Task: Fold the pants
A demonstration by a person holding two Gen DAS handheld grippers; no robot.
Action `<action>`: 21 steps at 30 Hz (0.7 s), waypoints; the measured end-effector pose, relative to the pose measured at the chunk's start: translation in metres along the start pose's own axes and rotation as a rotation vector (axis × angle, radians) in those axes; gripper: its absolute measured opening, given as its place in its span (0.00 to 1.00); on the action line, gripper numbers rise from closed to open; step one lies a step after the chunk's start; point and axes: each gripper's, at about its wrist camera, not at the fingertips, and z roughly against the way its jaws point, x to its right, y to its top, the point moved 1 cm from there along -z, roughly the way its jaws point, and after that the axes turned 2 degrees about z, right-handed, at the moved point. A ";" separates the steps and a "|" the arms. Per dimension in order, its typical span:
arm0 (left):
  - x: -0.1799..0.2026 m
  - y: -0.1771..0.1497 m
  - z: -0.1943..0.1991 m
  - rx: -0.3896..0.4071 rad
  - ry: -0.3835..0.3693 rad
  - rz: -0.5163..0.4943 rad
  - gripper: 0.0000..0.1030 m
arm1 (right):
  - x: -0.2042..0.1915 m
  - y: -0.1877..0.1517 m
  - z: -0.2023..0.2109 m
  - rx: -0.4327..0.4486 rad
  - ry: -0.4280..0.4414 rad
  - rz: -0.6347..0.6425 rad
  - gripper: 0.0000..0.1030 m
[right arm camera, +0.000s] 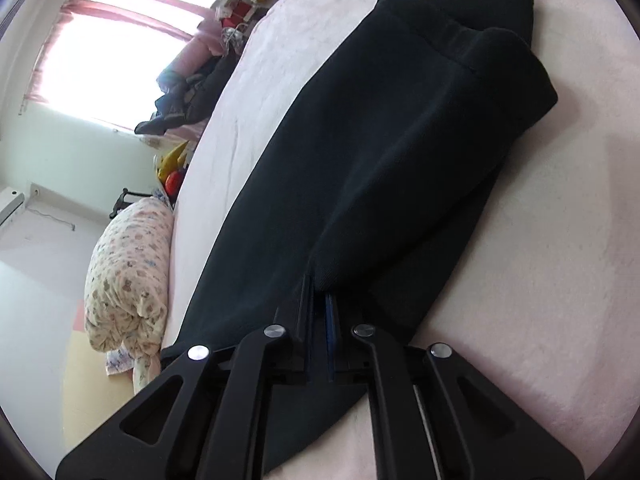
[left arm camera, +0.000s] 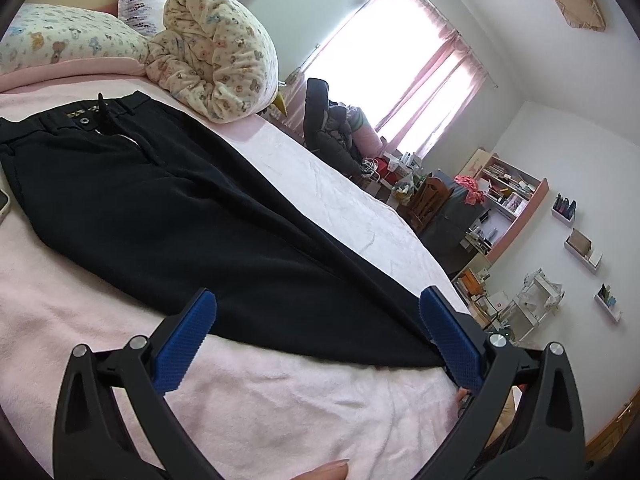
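Note:
Black pants (left arm camera: 168, 216) lie on a pink bed (left arm camera: 280, 400), waistband with button and open zip at the far left, legs running toward me. My left gripper (left arm camera: 316, 332) is open, its blue pads (left arm camera: 184, 344) spread over the lower leg near the hem edge, holding nothing. In the right wrist view the pants (right arm camera: 400, 152) lie with one leg folded over the other, cuffs at the top right. My right gripper (right arm camera: 320, 304) is shut on a fold of the pants' fabric, and the cloth hides its tips.
A rolled teddy-print quilt (left arm camera: 216, 52) and pillows (left arm camera: 68, 36) sit at the head of the bed. The quilt also shows in the right wrist view (right arm camera: 128, 272). A chair with clothes (left arm camera: 332, 128), a desk and shelves (left arm camera: 500, 208) stand beyond the bed's far edge by the window.

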 end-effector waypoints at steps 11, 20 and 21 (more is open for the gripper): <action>-0.018 0.007 0.013 0.042 0.093 0.046 0.98 | -0.075 -0.035 0.019 -0.096 0.231 0.055 0.58; -0.010 0.007 0.035 0.075 0.250 -0.152 0.98 | -0.138 -0.104 -0.119 -0.384 0.338 -0.250 0.43; -0.011 0.008 0.040 0.093 0.291 -0.181 0.98 | -0.139 -0.106 -0.128 -0.384 0.326 -0.271 0.43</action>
